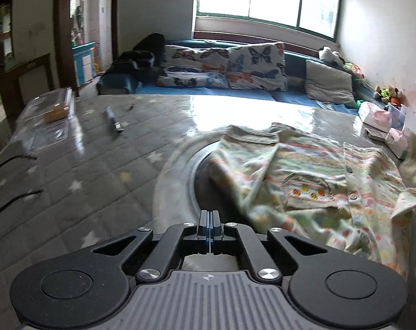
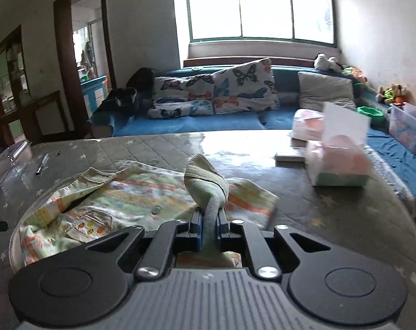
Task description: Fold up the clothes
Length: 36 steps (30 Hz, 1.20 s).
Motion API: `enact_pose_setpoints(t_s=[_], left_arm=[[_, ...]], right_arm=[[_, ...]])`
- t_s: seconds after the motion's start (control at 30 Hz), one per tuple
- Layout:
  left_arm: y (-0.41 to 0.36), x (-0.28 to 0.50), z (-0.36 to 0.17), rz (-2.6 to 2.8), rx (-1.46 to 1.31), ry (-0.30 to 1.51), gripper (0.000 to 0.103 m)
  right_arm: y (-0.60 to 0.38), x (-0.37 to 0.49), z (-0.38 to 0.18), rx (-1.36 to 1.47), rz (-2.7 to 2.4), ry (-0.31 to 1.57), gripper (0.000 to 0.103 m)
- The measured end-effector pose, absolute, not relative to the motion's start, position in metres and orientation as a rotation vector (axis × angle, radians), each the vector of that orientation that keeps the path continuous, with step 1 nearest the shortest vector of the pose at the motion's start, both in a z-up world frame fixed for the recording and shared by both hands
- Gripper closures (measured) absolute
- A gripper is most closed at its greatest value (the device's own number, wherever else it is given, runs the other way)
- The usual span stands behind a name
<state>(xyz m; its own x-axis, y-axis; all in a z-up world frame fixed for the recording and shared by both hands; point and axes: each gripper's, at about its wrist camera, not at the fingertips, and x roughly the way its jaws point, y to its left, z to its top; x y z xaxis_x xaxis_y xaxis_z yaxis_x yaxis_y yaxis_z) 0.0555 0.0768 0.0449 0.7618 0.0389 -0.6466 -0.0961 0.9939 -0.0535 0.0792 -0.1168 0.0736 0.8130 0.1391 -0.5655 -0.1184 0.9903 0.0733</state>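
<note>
A small patterned shirt [image 1: 312,176] with buttons and a chest pocket lies spread on the grey star-print table [image 1: 98,165]; it also shows in the right wrist view [image 2: 120,200]. My left gripper [image 1: 209,220] is shut and empty, just left of the shirt's near edge. My right gripper [image 2: 209,220] is shut on a sleeve cuff [image 2: 208,184] of the shirt and holds it raised above the cloth.
A clear plastic box [image 1: 48,115] and a pen [image 1: 113,121] lie at the table's far left. Tissue packs [image 2: 337,162] and small boxes [image 1: 378,134] sit at the right. A blue sofa [image 2: 208,121] with butterfly pillows stands behind the table.
</note>
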Motion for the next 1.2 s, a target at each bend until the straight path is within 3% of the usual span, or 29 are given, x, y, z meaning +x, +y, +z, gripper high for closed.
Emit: enact_pose_setpoints(t_s=[0.23,0.33,0.4,0.47,0.6,0.77,0.87,0.97,1.2], left_arm=[[0.078,0.043,0.054,0.068,-0.098,0.677,0.100],[0.063,0.052,0.062,0.045,-0.061,0.643,0.093],[0.052,0.064,0.065,0.023,-0.041,0.636,0.074],[0.039,0.079,0.065,0.008,-0.003,0.632,0.065],[0.017,0.109,0.054,-0.001,0.085,0.641,0.064],[0.006,0.136,0.034,-0.006,0.150,0.681,0.064],[0.013,0.147,0.023,-0.005,0.139,0.720,0.090],[0.025,0.145,0.019,0.018,0.122,0.725,0.100],[0.064,0.117,0.025,0.104,0.044,0.699,0.102]], right_arm=[[-0.141,0.030,0.074,0.042,0.077,0.587,0.095],[-0.152,0.011,0.068,0.055,0.046,0.594,0.095],[-0.159,0.003,0.063,0.070,0.026,0.603,0.095],[-0.166,-0.004,0.058,0.086,0.006,0.611,0.095],[-0.177,-0.010,0.047,0.120,-0.022,0.631,0.095],[-0.184,-0.009,0.036,0.140,-0.040,0.650,0.095],[-0.188,-0.006,0.032,0.149,-0.054,0.658,0.095],[-0.189,-0.004,0.028,0.146,-0.064,0.665,0.095],[-0.188,0.003,0.023,0.137,-0.071,0.672,0.095]])
